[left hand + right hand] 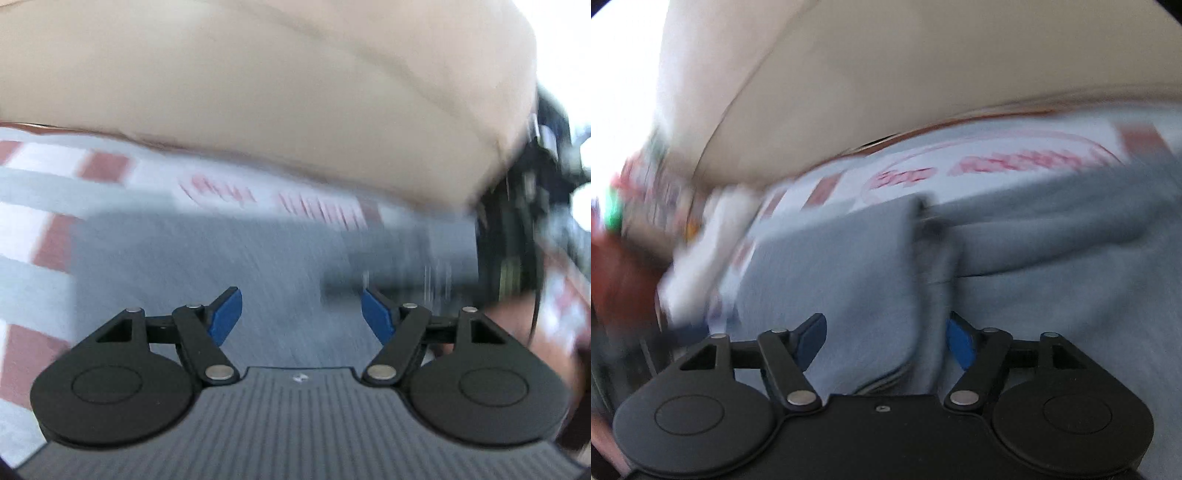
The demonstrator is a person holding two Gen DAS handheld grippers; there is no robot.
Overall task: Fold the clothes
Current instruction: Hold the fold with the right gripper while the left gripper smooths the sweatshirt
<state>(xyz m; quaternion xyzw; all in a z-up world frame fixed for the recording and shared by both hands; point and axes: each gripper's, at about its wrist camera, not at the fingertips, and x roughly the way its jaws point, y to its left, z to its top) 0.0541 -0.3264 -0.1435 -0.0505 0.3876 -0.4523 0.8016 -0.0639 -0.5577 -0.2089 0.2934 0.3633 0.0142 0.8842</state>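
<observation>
A grey garment (221,258) lies on a cloth with red and white squares and red lettering (103,166). My left gripper (301,314) hovers over the grey fabric, open, with nothing between its blue pads (227,314). In the right wrist view a folded flap of the same grey garment (849,266) runs up between the fingers of my right gripper (884,339). Its jaws stand apart and the blue pads (958,343) do not squeeze the fold. Both views are blurred.
A broad beige surface (258,92) rises behind the table. A dark blurred device (517,229) sits at the right edge of the left wrist view. At the left of the right wrist view are a white blurred shape (701,243) and something red (613,280).
</observation>
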